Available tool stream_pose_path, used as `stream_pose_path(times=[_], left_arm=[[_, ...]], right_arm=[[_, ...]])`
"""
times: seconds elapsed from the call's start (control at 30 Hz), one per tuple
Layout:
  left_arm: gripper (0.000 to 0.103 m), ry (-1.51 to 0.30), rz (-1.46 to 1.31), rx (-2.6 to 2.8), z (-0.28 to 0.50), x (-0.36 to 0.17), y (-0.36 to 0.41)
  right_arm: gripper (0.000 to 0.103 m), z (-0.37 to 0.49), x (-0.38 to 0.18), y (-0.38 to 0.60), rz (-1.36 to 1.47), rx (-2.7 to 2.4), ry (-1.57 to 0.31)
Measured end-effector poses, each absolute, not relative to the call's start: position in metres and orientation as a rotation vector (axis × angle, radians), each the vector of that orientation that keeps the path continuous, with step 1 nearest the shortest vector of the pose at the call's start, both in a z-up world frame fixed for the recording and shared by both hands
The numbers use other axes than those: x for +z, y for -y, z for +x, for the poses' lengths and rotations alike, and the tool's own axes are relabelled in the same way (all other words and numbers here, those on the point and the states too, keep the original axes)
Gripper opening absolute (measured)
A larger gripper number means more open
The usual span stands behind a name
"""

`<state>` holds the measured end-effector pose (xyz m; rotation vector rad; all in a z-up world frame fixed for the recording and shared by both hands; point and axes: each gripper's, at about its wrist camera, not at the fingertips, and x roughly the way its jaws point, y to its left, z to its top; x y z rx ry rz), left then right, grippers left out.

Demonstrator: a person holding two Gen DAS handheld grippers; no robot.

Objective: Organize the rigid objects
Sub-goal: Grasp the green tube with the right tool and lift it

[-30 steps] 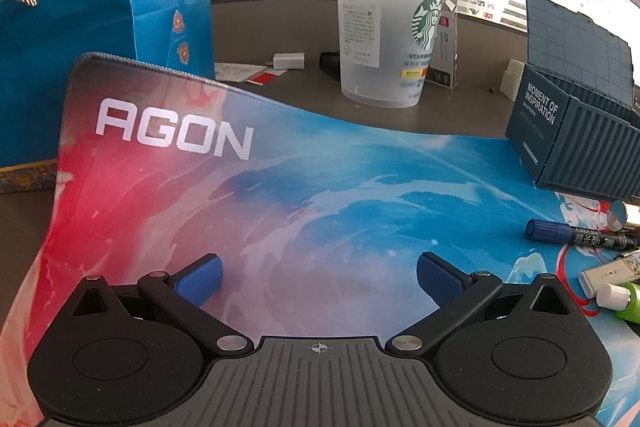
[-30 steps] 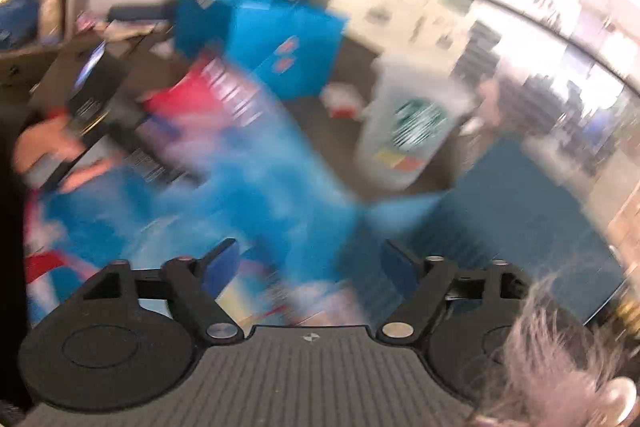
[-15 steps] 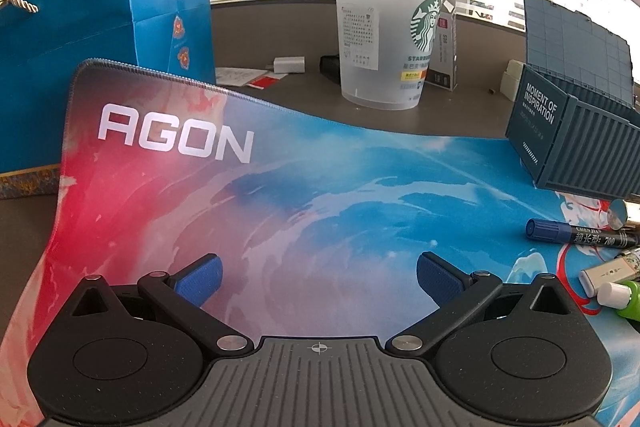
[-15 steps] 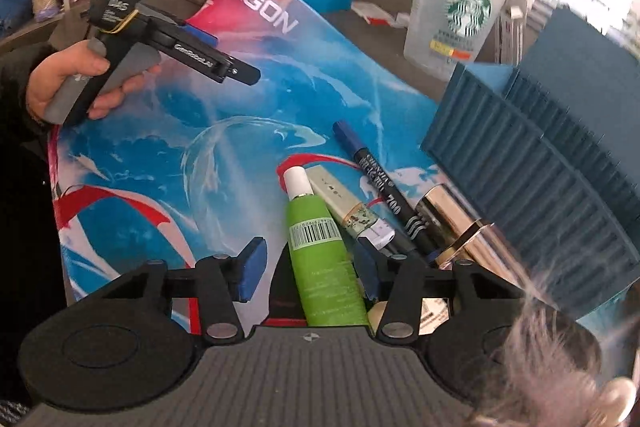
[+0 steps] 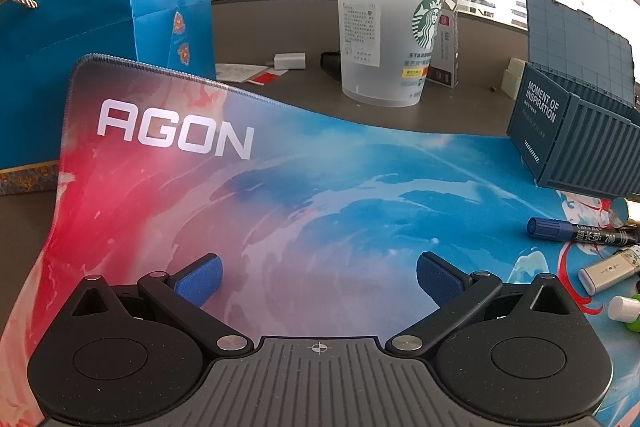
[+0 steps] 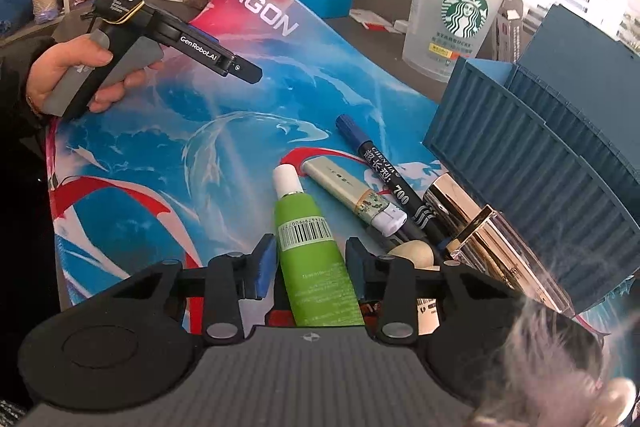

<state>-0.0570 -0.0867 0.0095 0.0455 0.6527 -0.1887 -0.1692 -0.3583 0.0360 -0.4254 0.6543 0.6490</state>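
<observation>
- Right gripper (image 6: 310, 263): jaws closing astride the green tube (image 6: 310, 259), pads not visibly pressing yet.
- Tube lies left of the blue container box (image 6: 532, 179); I'd clamp squarely before lifting.
- Left gripper (image 5: 318, 281) spread, empty.

The right gripper (image 6: 310, 263) is pointing downward with its jaws closing, the green tube (image 6: 310, 259) lying between the blue pads (image 6: 265, 263), a sliver of gap showing on each side; the left gripper (image 5: 318, 279) is hanging with its jaws spread wide and nothing between its fingers (image 5: 200, 279). In the right wrist view a hand (image 6: 68, 71) is wrapping the grey handle of the left gripper, a dark sleeve covering the wrist behind it
</observation>
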Motion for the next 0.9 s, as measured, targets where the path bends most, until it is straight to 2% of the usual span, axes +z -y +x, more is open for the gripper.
stream_pose_path(times=[0.37,0.9], left_arm=[[0.103,-0.659,0.044,-0.187,-0.056,0.009,0.086],[0.103,-0.660,0.043,-0.188,-0.056,0.009,0.086]], right_arm=[[0.031,-0.188,0.044,0.356,-0.490,0.630,-0.594],[0.029,-0.195,0.095,0.364,-0.469,0.588,-0.476]])
